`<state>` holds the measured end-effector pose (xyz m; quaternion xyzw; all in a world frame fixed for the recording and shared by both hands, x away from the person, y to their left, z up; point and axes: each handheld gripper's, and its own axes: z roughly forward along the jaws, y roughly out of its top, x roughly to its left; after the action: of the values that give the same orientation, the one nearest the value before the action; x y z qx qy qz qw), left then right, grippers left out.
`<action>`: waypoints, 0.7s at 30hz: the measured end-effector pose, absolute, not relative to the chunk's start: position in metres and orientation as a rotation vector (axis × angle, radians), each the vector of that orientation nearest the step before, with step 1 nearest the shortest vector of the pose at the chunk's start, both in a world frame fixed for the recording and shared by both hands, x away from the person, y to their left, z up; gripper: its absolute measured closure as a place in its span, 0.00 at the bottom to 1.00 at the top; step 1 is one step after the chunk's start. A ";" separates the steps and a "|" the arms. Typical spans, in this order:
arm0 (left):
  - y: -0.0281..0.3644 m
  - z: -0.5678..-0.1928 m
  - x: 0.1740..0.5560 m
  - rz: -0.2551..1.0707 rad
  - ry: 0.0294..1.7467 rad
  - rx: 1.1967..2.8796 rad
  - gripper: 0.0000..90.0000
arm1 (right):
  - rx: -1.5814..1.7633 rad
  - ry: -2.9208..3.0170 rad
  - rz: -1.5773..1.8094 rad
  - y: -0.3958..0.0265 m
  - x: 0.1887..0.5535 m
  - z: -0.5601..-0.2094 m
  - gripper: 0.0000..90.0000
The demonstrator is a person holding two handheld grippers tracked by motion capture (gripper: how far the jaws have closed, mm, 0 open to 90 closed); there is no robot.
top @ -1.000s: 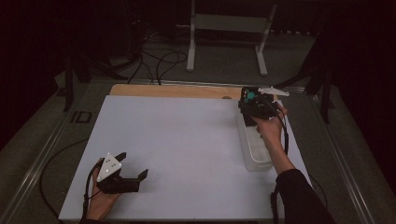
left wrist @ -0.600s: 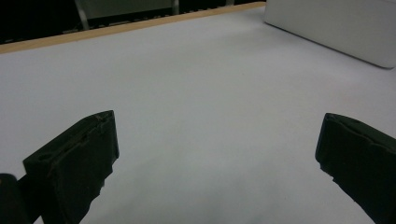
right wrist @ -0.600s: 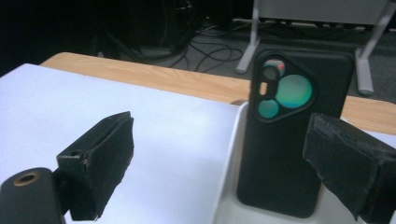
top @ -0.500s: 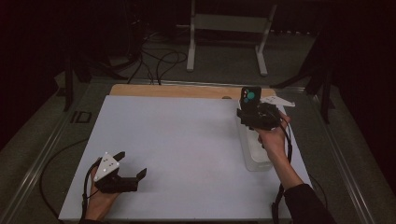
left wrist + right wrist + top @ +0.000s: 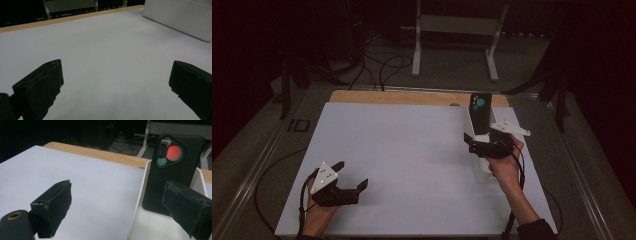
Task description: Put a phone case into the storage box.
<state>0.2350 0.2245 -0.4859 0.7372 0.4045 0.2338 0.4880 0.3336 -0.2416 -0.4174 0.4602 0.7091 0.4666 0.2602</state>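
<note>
A black phone [image 5: 480, 112] with a camera ring of coloured lenses stands upright at the far end of a narrow white bin [image 5: 482, 171] on the right of the table. In the right gripper view the phone [image 5: 175, 170] leans on the bin's far wall [image 5: 141, 195]. My right gripper [image 5: 483, 138] hovers over the bin just behind the phone, open [image 5: 117, 200], with its jaws wide apart and short of the phone. My left gripper [image 5: 353, 173] rests low at the near left, open [image 5: 117, 82] over bare white board.
The white board [image 5: 412, 150] covers the table, with a wooden strip [image 5: 412, 97] along its far edge. The bin's side [image 5: 180, 17] appears far off in the left gripper view. A metal stand [image 5: 457, 40] and cables [image 5: 382, 65] lie on the floor beyond.
My right gripper has drawn back toward the person, away from the phone, which stays upright in the bin. The left gripper has barely shifted.
</note>
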 end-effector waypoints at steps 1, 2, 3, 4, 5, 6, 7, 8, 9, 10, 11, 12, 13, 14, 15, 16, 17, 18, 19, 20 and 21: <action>0.225 -0.486 0.235 0.571 0.984 1.791 0.00 | 1.241 1.926 1.266 -0.242 0.331 -0.418 0.10; 0.225 -0.485 0.235 0.573 0.983 1.790 0.00 | 1.229 1.933 1.267 -0.242 0.328 -0.418 0.10; 0.225 -0.485 0.235 0.575 0.983 1.790 0.00 | 1.224 1.925 1.274 -0.242 0.325 -0.419 0.10; 0.225 -0.485 0.235 0.577 0.983 1.788 0.00 | 1.218 1.912 1.284 -0.243 0.321 -0.419 0.10; 0.225 -0.484 0.234 0.579 0.983 1.786 0.00 | 1.216 1.909 1.287 -0.243 0.319 -0.420 0.10; 0.225 -0.484 0.234 0.580 0.984 1.784 0.00 | 1.216 1.906 1.296 -0.245 0.315 -0.421 0.10; 0.226 -0.483 0.234 0.582 0.985 1.781 0.00 | 1.217 1.904 1.303 -0.246 0.313 -0.422 0.10; 0.226 -0.483 0.234 0.582 0.985 1.781 0.00 | 1.217 1.904 1.303 -0.246 0.313 -0.422 0.10; 0.227 -0.483 0.234 0.585 0.986 1.776 0.00 | 1.210 1.902 1.310 -0.248 0.309 -0.424 0.10; 0.227 -0.483 0.234 0.587 0.987 1.775 0.00 | 1.208 1.890 1.325 -0.250 0.302 -0.428 0.10; 0.227 -0.482 0.234 0.587 0.986 1.774 0.00 | 1.203 1.888 1.332 -0.251 0.300 -0.429 0.10; 0.228 -0.482 0.234 0.589 0.984 1.773 0.00 | 1.209 1.883 1.337 -0.252 0.298 -0.431 0.10; 0.228 -0.482 0.234 0.592 0.984 1.773 0.00 | 1.208 1.883 1.334 -0.252 0.296 -0.433 0.10; 0.228 -0.482 0.234 0.593 0.985 1.770 0.00 | 1.211 1.875 1.336 -0.252 0.293 -0.435 0.10; 0.228 -0.481 0.234 0.595 0.985 1.768 0.00 | 1.203 1.871 1.345 -0.253 0.291 -0.437 0.10; 0.228 -0.481 0.234 0.597 0.985 1.765 0.00 | 1.199 1.864 1.354 -0.253 0.289 -0.438 0.10; 0.228 -0.481 0.234 0.599 0.986 1.765 0.00 | 1.190 1.856 1.356 -0.254 0.286 -0.440 0.10; 0.228 -0.481 0.234 0.601 0.987 1.765 0.00 | 1.184 1.846 1.354 -0.255 0.284 -0.442 0.10; 0.228 -0.481 0.234 0.601 0.988 1.763 0.00 | 1.177 1.844 1.359 -0.255 0.282 -0.443 0.10; 0.229 -0.481 0.234 0.602 0.987 1.761 0.00 | 1.171 1.850 1.365 -0.256 0.280 -0.446 0.10; 0.229 -0.481 0.233 0.603 0.985 1.761 0.00 | 1.166 1.854 1.371 -0.257 0.278 -0.448 0.10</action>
<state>0.2335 0.2289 -0.4809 0.7266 0.4064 0.2489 0.4949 0.2783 -0.2566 -0.4478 0.4337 0.6899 0.5100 0.2752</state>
